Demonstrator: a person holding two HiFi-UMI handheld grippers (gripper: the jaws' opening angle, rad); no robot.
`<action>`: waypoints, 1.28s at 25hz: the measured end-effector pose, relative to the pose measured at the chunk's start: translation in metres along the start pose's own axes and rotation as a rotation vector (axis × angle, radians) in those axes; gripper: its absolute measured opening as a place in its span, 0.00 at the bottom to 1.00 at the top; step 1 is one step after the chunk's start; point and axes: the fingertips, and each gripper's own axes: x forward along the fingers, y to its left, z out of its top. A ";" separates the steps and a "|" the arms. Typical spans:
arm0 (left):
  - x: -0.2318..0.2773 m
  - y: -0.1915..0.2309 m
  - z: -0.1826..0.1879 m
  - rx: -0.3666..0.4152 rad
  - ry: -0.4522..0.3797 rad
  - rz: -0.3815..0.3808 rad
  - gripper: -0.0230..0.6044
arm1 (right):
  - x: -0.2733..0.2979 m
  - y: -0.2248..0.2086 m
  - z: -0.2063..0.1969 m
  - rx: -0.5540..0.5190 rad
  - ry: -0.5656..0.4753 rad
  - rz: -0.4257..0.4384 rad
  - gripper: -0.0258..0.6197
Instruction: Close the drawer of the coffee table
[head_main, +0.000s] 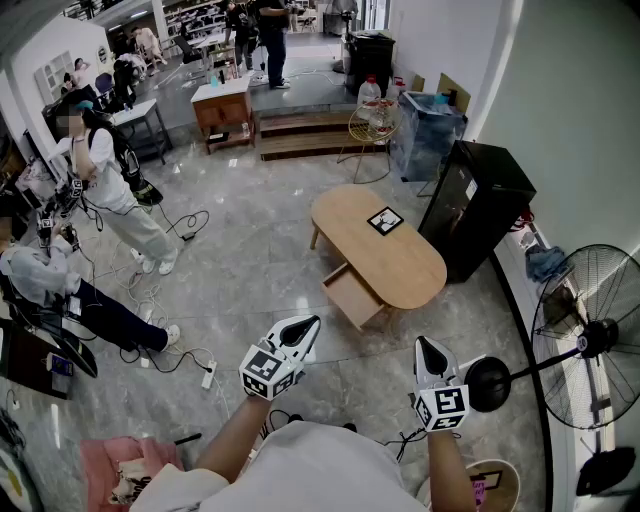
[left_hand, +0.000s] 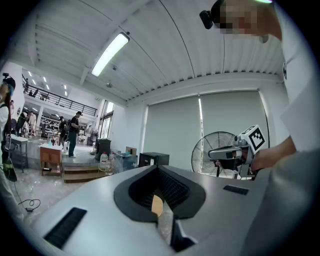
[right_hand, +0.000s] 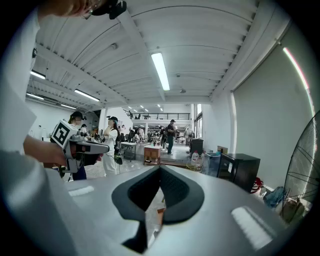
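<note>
Head view looks steeply down on the person's forearms, each holding a gripper out over the grey tiled floor (head_main: 250, 270). The left gripper (head_main: 310, 322) has its jaws closed together with nothing between them; the left gripper view shows its two dark pads meeting at the tips. The right gripper (head_main: 425, 345) is also closed and empty, and in the right gripper view its pads meet at a point in the same way. Both point roughly level, toward the furniture ahead, and neither touches anything.

A black fan base (head_main: 487, 385) sits on the floor just right of the right gripper, and its pole leans toward the round fan (head_main: 590, 335) at the right edge. A white power strip (head_main: 208, 378) and loose cables lie on the floor to the left.

Further ahead, well apart from both grippers, stands the oval wooden counter (head_main: 405, 268). Its drawer (head_main: 355, 292) is pulled out from the near side toward the person and stands open. A square black-and-white marker card (head_main: 385, 220) lies flat on the far half of the counter top.

A black cabinet (head_main: 475, 205) stands just right of the counter, against the wall. Beyond it are a blue bin (head_main: 425, 130), a water jug (head_main: 370, 95) on a wire stand, and wooden steps (head_main: 305, 135). Several people stand or sit at the far left.
</note>
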 end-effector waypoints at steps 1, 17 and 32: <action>0.000 0.000 -0.002 -0.001 0.000 0.000 0.05 | 0.000 0.000 -0.002 0.001 0.000 0.000 0.05; 0.003 -0.017 -0.003 -0.003 0.008 0.002 0.05 | -0.012 -0.004 0.000 -0.010 -0.010 0.009 0.06; 0.016 -0.062 -0.018 0.036 0.050 0.041 0.05 | -0.031 -0.029 -0.019 -0.006 0.003 0.068 0.06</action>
